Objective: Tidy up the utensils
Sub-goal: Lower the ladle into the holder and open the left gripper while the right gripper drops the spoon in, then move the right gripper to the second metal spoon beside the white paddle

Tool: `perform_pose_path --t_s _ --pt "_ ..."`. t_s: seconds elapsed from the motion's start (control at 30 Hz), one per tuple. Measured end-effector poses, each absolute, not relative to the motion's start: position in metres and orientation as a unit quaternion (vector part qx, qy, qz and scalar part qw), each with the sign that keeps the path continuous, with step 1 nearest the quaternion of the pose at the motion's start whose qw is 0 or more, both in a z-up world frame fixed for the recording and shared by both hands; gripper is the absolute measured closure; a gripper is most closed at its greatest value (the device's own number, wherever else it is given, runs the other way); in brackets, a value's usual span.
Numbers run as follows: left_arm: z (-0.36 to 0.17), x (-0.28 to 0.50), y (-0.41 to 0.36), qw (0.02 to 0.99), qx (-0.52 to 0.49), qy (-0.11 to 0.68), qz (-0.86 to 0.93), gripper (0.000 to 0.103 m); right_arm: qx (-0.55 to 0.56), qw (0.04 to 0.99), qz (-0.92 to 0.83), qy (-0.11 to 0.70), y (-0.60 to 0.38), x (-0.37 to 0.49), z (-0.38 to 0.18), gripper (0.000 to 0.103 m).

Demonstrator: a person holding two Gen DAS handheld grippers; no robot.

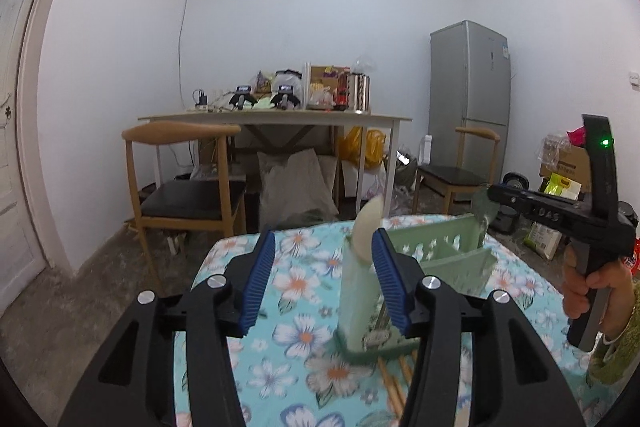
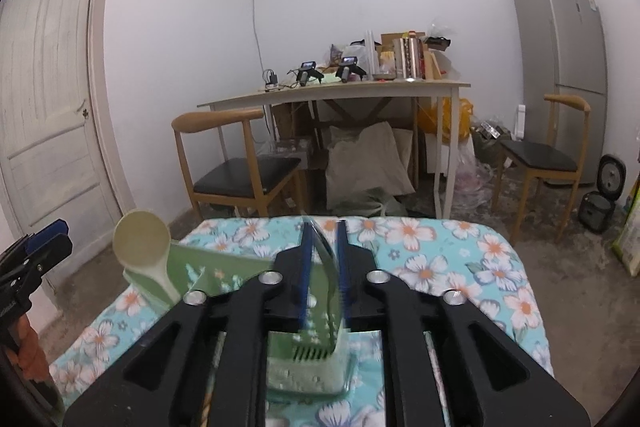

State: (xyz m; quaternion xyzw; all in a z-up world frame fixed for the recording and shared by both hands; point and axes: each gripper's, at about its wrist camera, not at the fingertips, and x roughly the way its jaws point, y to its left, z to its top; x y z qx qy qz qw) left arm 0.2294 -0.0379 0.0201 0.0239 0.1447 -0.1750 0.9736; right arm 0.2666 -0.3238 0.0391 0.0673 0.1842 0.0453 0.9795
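A pale green utensil holder (image 1: 436, 255) with compartments stands on the floral tablecloth (image 1: 296, 287); it also shows in the right wrist view (image 2: 224, 273). A cream spoon (image 1: 370, 227) stands bowl-up in its left compartment, also seen in the right wrist view (image 2: 140, 241). My left gripper (image 1: 323, 281) is open and empty, just left of the holder. My right gripper (image 2: 322, 259) is shut on a metal spoon (image 2: 325, 259), held above the holder; the spoon's bowl (image 1: 485, 209) hangs over the right compartment. Wooden chopsticks (image 1: 394, 385) lie on the cloth in front of the holder.
Beyond the table stand two wooden chairs (image 2: 236, 163), a cluttered desk (image 2: 340, 91), a grey fridge (image 2: 560, 67) and a rice cooker (image 2: 600, 203) on the floor. A door (image 2: 48, 99) is at the left.
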Motion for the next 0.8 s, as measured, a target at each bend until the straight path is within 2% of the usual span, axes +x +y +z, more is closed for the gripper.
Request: perform_pose_path --t_s 0.1,0.23,0.47,0.8 --pt "0.016 0.225 -0.030 0.971 0.017 0.162 -0.172 0.053 0.072 0.981 0.039 0.177 -0.328 0.252 0.044 0.059" --pt "0.008 0.215 -0.017 0.968 0.000 0.186 -0.169 0.053 0.084 0.981 0.027 0.175 -0.337 0.233 0.050 0.053" --pt "0.000 0.195 -0.002 0.961 -0.016 0.219 -0.167 0.052 0.125 0.972 0.024 0.197 -0.352 0.181 0.052 0.049" --pt "-0.030 0.181 0.009 0.942 -0.013 0.298 -0.153 0.051 0.133 0.936 0.050 0.322 -0.321 0.123 0.008 0.049"
